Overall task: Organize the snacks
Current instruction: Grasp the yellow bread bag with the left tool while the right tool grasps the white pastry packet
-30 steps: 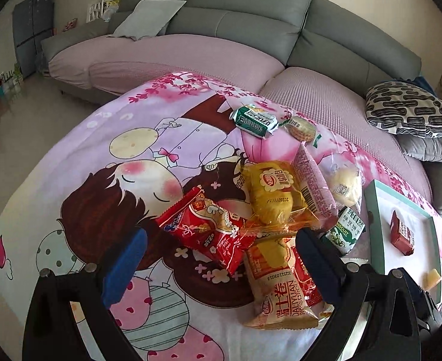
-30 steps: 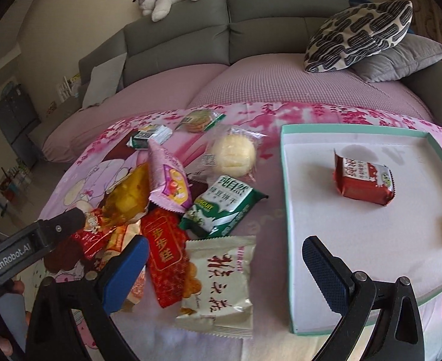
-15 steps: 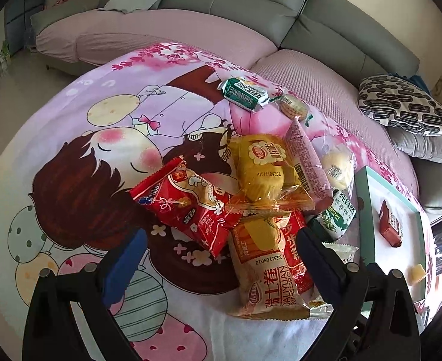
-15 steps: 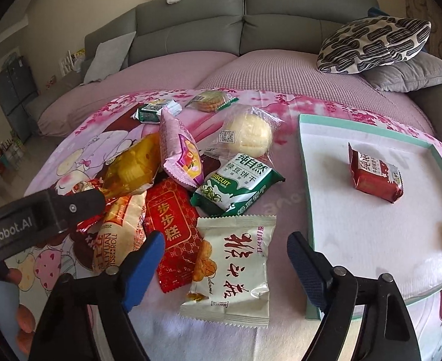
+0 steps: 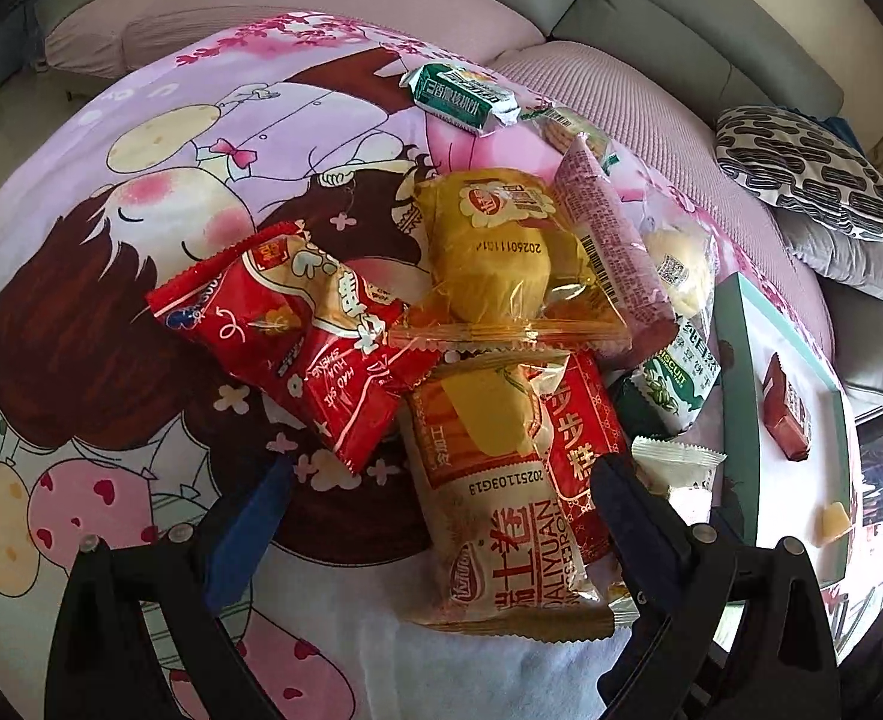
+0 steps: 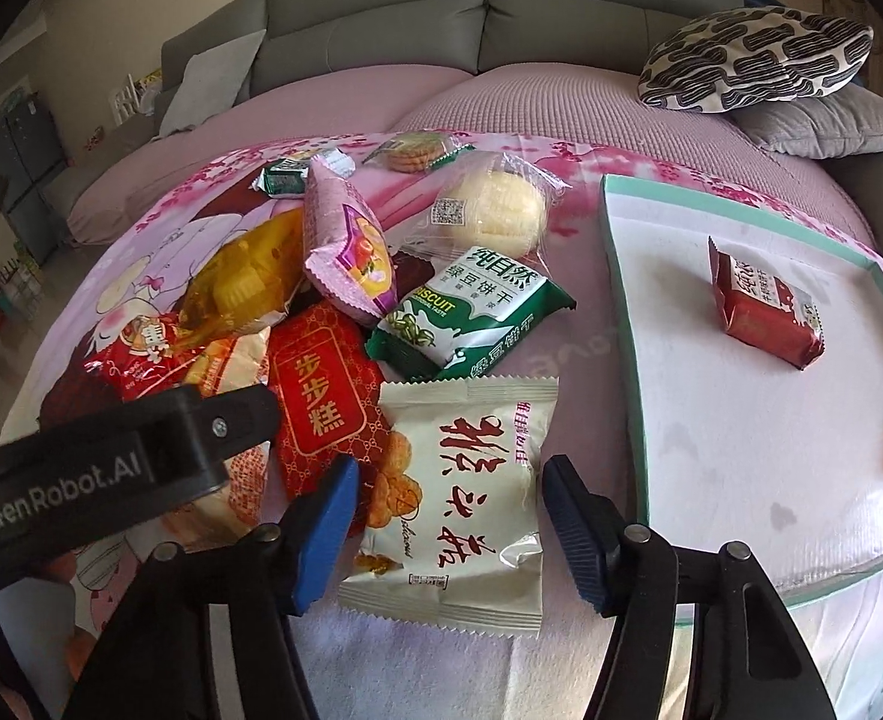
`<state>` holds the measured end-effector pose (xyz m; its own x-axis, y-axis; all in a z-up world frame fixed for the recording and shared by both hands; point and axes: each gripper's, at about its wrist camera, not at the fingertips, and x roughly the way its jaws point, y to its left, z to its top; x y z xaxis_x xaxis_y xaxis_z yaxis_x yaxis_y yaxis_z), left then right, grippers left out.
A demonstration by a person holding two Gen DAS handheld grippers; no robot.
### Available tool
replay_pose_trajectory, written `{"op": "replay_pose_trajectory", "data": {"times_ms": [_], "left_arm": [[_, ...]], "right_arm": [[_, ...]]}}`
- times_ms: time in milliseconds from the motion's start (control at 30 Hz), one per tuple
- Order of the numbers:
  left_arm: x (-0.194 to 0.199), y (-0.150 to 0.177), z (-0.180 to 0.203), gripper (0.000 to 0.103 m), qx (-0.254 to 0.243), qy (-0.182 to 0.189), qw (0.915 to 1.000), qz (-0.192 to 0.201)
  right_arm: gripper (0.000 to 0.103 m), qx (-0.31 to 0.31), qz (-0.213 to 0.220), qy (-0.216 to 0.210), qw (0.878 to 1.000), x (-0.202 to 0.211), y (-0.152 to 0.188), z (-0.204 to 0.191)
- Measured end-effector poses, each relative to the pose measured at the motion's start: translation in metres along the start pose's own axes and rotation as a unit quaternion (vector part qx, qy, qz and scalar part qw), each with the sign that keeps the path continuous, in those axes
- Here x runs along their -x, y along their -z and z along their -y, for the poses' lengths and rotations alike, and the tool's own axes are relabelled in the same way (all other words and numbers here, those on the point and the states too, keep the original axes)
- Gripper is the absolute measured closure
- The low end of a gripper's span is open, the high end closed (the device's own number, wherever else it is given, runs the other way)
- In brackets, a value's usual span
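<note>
Our right gripper point(image 6: 447, 531) is wide open, its blue pads on either side of a white snack bag point(image 6: 459, 498), not squeezing it. Our left gripper point(image 5: 435, 510) is wide open too, around the near end of an orange bag point(image 5: 495, 492), holding nothing. Behind them the snack pile point(image 6: 345, 276) sits on the pink cloth point(image 5: 141, 192). On the right, the tray point(image 6: 627, 324) holds a red pack point(image 6: 762, 309). Farthest back is the sofa point(image 6: 471, 18).

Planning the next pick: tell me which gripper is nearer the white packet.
Right. The right gripper is open with the white packet between its fingers. The left gripper is open around the orange packet, with the white one off to its right.
</note>
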<state>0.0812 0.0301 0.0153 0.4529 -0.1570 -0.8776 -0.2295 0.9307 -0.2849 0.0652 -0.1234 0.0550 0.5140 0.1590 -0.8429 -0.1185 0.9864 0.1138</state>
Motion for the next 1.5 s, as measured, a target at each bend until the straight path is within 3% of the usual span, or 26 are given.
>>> {"op": "replay_pose_trajectory", "data": {"times_ms": [133, 200, 467, 533, 733, 1100, 1500], "left_arm": [[-0.001, 0.002, 0.002, 0.004, -0.003, -0.009, 0.9999, 0.004], [0.000, 0.002, 0.004, 0.006, -0.004, -0.010, 0.9999, 0.007], [0.003, 0.002, 0.012, 0.040, -0.008, -0.004, 0.9999, 0.011], [0.006, 0.001, 0.014, 0.042, -0.007, 0.001, 0.9999, 0.011], [0.005, 0.000, 0.008, 0.042, 0.000, 0.005, 0.9999, 0.011], [0.000, 0.001, 0.006, 0.042, -0.008, -0.004, 0.9999, 0.007], [-0.002, 0.000, 0.011, 0.046, -0.018, -0.009, 0.9998, 0.009]], "right_arm": [[0.038, 0.004, -0.001, 0.002, 1.000, -0.001, 0.000, 0.000], [0.043, 0.003, 0.001, -0.001, 1.000, 0.000, 0.000, 0.000], [0.044, -0.006, 0.007, -0.015, 1.000, 0.003, 0.000, 0.003], [0.044, -0.006, 0.005, -0.021, 1.000, 0.003, 0.000, 0.001], [0.045, 0.007, 0.005, -0.035, 0.999, 0.003, 0.001, -0.006], [0.045, 0.046, -0.006, 0.004, 0.999, -0.005, 0.006, -0.017], [0.046, 0.038, -0.005, 0.015, 0.999, -0.004, 0.006, -0.015]]}}
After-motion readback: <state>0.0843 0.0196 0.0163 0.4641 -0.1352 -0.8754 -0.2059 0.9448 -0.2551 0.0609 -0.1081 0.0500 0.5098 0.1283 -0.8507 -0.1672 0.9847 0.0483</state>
